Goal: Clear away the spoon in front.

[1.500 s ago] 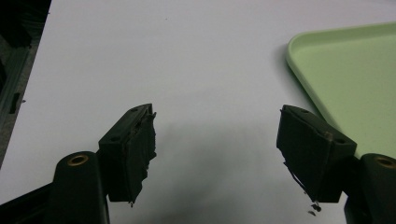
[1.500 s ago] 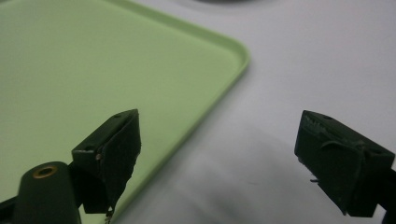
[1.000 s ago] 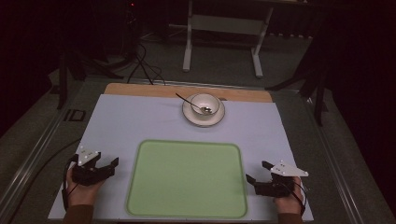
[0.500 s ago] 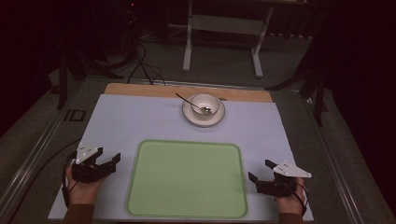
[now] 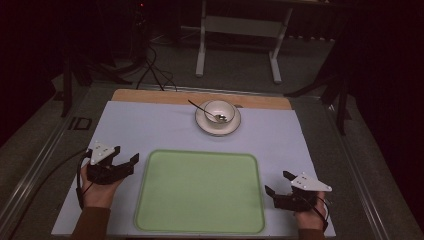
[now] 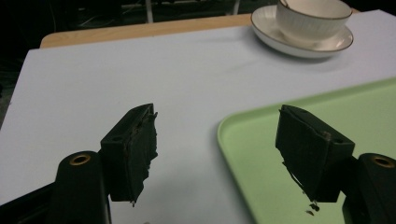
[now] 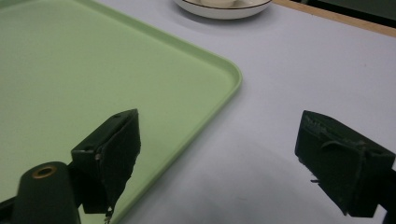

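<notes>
A light green tray (image 5: 200, 190) lies bare at the table's front middle. My left gripper (image 5: 126, 154) stands open just left of the tray's left edge, nothing between its jaws. My right gripper (image 5: 279, 183) is open at the tray's right edge, also holding nothing. A white bowl (image 5: 220, 111) with a spoon (image 5: 205, 110) in it sits on a white saucer (image 5: 217, 125) at the back middle. In the left gripper view the tray corner (image 6: 243, 126) lies between the jaws, the bowl (image 6: 313, 14) beyond. In the right gripper view the tray (image 7: 70, 65) lies left, the saucer (image 7: 224, 7) at top.
A pale lilac mat (image 5: 150, 130) covers the wooden table (image 5: 150, 95). Beyond the table stand a white frame's legs (image 5: 202, 45) and cables on the dark floor (image 5: 150, 70). A cable (image 5: 45, 175) trails from the left gripper.
The left gripper has drifted slightly forward and toward the tray; the right gripper has shifted slightly. Both stay open and hold nothing.
</notes>
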Action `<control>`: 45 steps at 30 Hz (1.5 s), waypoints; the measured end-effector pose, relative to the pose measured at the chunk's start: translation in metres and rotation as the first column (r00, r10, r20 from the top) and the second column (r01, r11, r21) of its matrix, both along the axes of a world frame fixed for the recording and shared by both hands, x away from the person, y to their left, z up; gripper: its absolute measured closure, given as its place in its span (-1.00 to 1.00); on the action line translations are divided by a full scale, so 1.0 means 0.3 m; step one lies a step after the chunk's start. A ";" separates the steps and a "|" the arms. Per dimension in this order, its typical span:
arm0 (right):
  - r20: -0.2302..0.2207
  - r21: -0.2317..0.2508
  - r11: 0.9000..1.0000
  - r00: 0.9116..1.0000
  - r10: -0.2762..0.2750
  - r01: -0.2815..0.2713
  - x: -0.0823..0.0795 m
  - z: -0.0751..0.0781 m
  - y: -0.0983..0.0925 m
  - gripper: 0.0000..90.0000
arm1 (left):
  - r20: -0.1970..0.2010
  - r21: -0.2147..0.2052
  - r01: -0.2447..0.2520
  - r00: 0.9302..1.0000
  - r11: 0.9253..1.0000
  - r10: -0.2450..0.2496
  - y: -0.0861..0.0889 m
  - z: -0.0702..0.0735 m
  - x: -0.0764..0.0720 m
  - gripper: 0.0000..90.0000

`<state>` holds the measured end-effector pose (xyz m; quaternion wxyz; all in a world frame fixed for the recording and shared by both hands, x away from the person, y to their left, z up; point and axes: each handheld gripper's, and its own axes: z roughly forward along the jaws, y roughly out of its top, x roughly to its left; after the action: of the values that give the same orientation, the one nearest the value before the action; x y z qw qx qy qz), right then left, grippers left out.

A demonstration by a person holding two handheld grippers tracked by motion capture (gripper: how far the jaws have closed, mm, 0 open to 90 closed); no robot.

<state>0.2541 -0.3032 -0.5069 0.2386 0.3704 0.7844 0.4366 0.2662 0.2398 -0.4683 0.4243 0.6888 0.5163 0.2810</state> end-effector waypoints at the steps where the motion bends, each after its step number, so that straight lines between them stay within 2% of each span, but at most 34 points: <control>1: 0.000 0.000 1.000 1.000 -0.002 0.002 -0.001 0.000 0.000 -0.69 | 0.001 -0.001 0.003 1.000 1.000 -0.003 -0.006 0.003 0.006 -0.35; 10: 0.006 0.000 1.000 1.000 -0.005 0.005 -0.003 0.002 -0.006 -0.69 | 0.022 0.005 0.036 0.999 0.999 -0.036 -0.070 0.037 0.055 -0.35; 20: 0.017 0.000 1.000 1.000 -0.002 0.002 -0.007 0.008 -0.012 -0.69 | 0.021 0.014 0.073 0.997 0.997 -0.073 -0.130 0.068 0.108 -0.33; 26: 0.021 0.005 1.000 1.000 0.000 0.000 -0.008 0.010 -0.015 -0.69 | 0.033 0.004 0.081 0.996 0.997 -0.082 -0.146 0.086 0.123 -0.32; 29: 0.019 0.005 1.000 1.000 0.000 0.000 -0.008 0.009 -0.015 -0.69 | 0.038 -0.012 0.088 0.995 0.996 -0.088 -0.168 0.101 0.149 -0.30; 38: 0.023 0.008 1.000 1.000 0.004 -0.004 -0.011 0.010 -0.014 -0.69 | 0.051 -0.003 0.110 0.993 0.994 -0.110 -0.205 0.122 0.177 -0.28; 45: 0.018 0.006 1.000 1.000 0.004 -0.004 -0.009 0.008 -0.014 -0.69 | 0.060 -0.032 0.142 0.988 0.989 -0.140 -0.234 0.136 0.233 -0.21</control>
<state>0.2513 -0.3074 -0.5044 0.2436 0.3655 0.7816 0.4429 0.3359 0.1697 -0.4277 0.4700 0.7075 0.4589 0.2606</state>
